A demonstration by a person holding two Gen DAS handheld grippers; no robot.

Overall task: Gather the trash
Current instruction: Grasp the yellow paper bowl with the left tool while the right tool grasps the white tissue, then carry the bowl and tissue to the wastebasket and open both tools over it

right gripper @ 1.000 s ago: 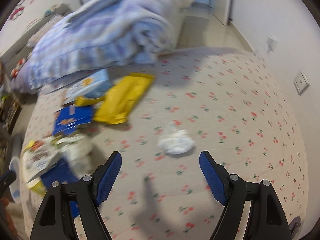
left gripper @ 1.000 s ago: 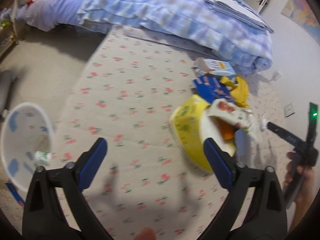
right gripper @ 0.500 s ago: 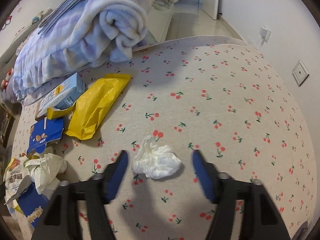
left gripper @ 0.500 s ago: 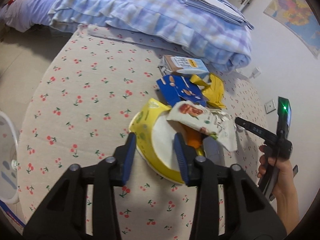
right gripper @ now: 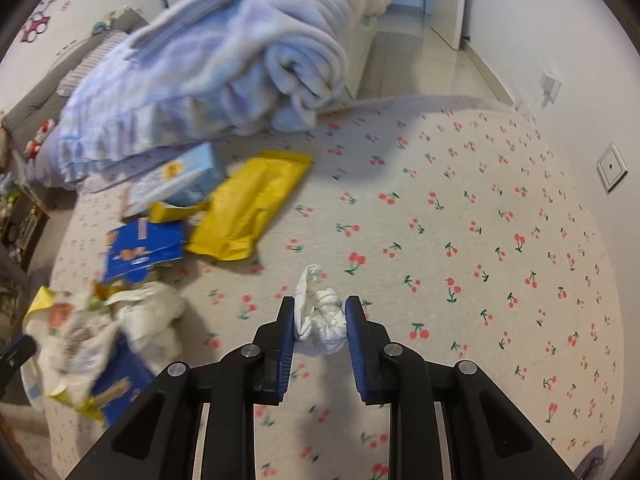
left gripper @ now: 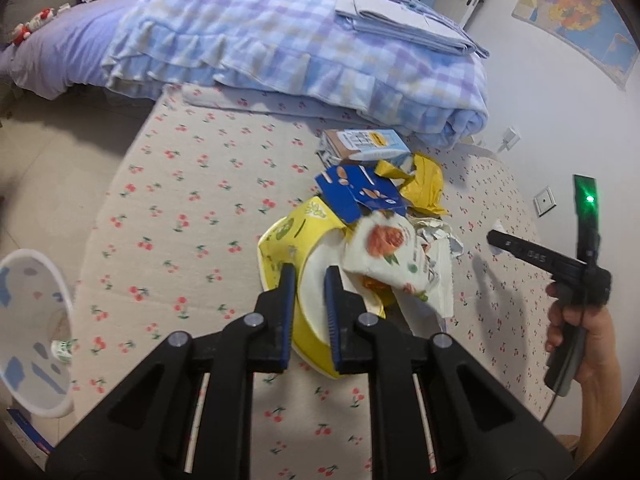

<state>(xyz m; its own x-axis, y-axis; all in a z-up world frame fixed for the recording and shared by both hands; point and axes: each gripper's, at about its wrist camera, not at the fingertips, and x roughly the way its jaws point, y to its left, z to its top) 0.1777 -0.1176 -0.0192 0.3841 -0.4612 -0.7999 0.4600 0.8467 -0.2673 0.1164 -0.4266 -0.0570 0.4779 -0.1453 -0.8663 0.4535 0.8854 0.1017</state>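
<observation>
While left hand-held gripper point(left gripper: 310, 280) pinches yellow bowl point(left gripper: 296, 276) rim (labels unreadable); right point(right gripper: 319, 320) clamps tissue point(right gripper: 320, 320).

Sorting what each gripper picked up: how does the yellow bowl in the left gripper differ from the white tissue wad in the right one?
The yellow bowl is a stiff, printed container gripped by its rim; the tissue wad is soft, plain white and crumpled, squeezed whole. The bowl carries wrappers and looks much bigger than the left gripper; the wad sits alone and barely overfills the right gripper. Both are trash clamped between blue pads.
</observation>
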